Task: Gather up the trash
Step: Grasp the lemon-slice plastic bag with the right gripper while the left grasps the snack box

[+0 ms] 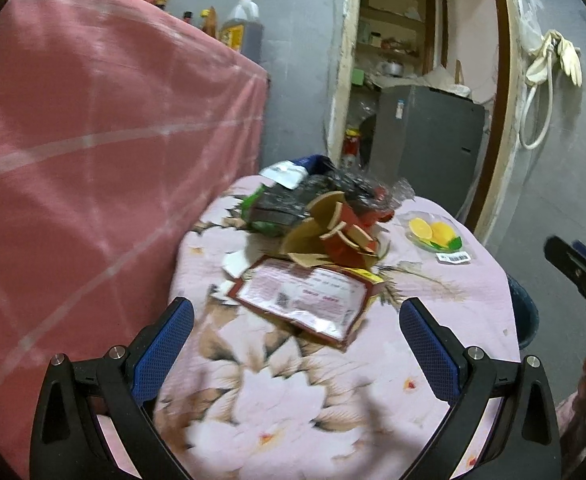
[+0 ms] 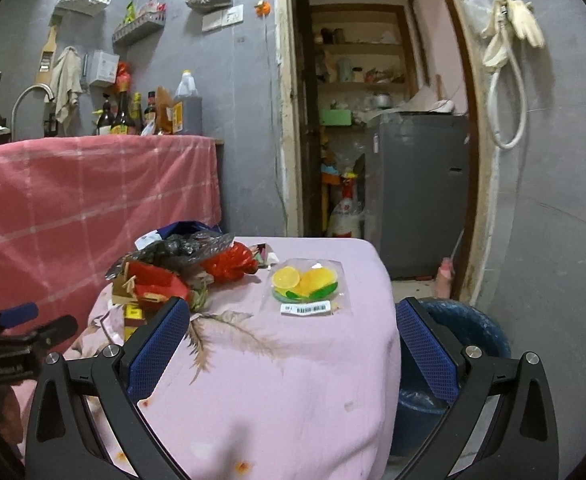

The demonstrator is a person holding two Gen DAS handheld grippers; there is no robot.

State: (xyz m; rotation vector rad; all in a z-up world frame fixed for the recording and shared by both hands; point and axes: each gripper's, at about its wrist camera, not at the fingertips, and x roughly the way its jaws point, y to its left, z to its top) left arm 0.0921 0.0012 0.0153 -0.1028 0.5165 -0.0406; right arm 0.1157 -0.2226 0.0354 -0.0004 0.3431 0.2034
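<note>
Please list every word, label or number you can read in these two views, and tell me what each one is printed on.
None can be read with certainty.
Flattened red box: printed text and a square code, blurred.
Clear packet of lemon slices: barcode sticker, digits too small.
Left gripper body: a white printed word, too blurred to make out.
Oil jug and sauce bottles: yellow labels, too small.

A small table draped in a pink floral cloth (image 2: 293,360) bears a heap of wrappers and torn cartons (image 1: 325,224) and a clear packet of citrus slices (image 2: 307,282).
</note>
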